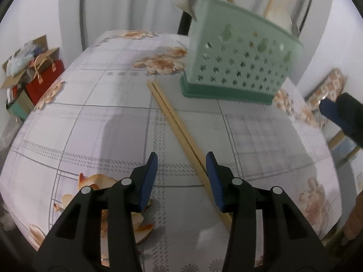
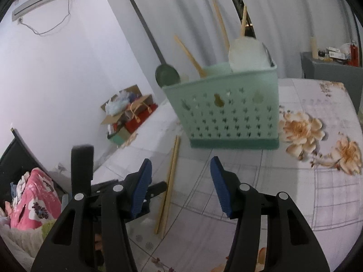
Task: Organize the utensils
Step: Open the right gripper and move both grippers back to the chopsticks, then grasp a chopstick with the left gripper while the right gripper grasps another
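Observation:
A pair of wooden chopsticks (image 1: pixel 179 128) lies side by side on the flowered tablecloth (image 1: pixel 90 117), running from near the green holder toward me. My left gripper (image 1: pixel 181 161) is open above their near end, with the sticks passing by its right finger. The mint-green perforated utensil holder (image 1: pixel 240 56) stands behind, holding chopsticks, a grey spoon and white spoons. In the right wrist view the holder (image 2: pixel 229 111) is ahead and the chopsticks (image 2: pixel 170 181) lie to the left of my open, empty right gripper (image 2: pixel 181 170). The left gripper shows there as well (image 2: pixel 147 192).
A red gift bag and cardboard box (image 1: pixel 34 72) sit on the floor left of the table. A pink flowered bundle (image 2: pixel 34 199) lies low at the left. A grey cabinet (image 2: pixel 333 72) with small items stands behind the table at the right.

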Motion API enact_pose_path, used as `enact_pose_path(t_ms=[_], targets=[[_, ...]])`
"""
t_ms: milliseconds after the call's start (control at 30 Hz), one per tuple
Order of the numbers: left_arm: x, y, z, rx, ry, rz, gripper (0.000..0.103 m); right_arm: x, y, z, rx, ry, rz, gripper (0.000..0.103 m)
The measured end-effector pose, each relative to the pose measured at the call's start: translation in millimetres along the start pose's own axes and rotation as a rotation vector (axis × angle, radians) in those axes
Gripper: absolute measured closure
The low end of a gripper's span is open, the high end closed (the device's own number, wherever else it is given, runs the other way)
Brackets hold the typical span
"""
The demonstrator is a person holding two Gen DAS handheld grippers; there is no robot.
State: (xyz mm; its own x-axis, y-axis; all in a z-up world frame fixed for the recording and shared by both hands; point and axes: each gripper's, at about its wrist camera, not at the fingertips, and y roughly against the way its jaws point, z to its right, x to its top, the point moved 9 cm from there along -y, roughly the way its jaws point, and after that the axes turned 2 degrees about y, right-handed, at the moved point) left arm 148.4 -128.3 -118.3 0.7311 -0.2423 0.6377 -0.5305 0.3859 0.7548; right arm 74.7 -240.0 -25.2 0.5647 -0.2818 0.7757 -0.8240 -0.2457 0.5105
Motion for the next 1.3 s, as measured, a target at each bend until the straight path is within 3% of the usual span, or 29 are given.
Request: enact_pose_path(t_ms=[67,200,333,567,633,767,967,1300], targets=[[0,-1,4,0.036,-0.046,0.017,0.062,-3,-1,0,-0.005,-0.005,-0.005,0.050],[2,-3,4,0.021,-0.036,0.018,0.067,1,-4,0,-0.008,-0.015,-0.010,0.050],[2,-3,-1,0.029,-0.032,0.026,0.078,-6,-8,4,-0.020,-0.020,-0.027,0.050],[0,-2,-5,0.055,-0.050,0.038,0.088,-24,-21,3,-0.027,-0.030,-0.076,0.050],[0,-2,-9,0.075,-0.050,0.038,0.096,-26,-26,-1,-0.030,-0.009,-0.085,0.051],[-4,3,-17,0.089,-0.033,0.037,0.098,-31,-45,-7,-0.029,0.027,-0.129,0.057],[-17,17,-31,0.141,-0.012,0.034,0.098,-50,-85,-20,-0.026,0.088,-0.265,0.060],[-28,29,-45,0.177,0.051,0.041,0.098,-50,-114,-32,-0.068,0.144,-0.329,0.060]])
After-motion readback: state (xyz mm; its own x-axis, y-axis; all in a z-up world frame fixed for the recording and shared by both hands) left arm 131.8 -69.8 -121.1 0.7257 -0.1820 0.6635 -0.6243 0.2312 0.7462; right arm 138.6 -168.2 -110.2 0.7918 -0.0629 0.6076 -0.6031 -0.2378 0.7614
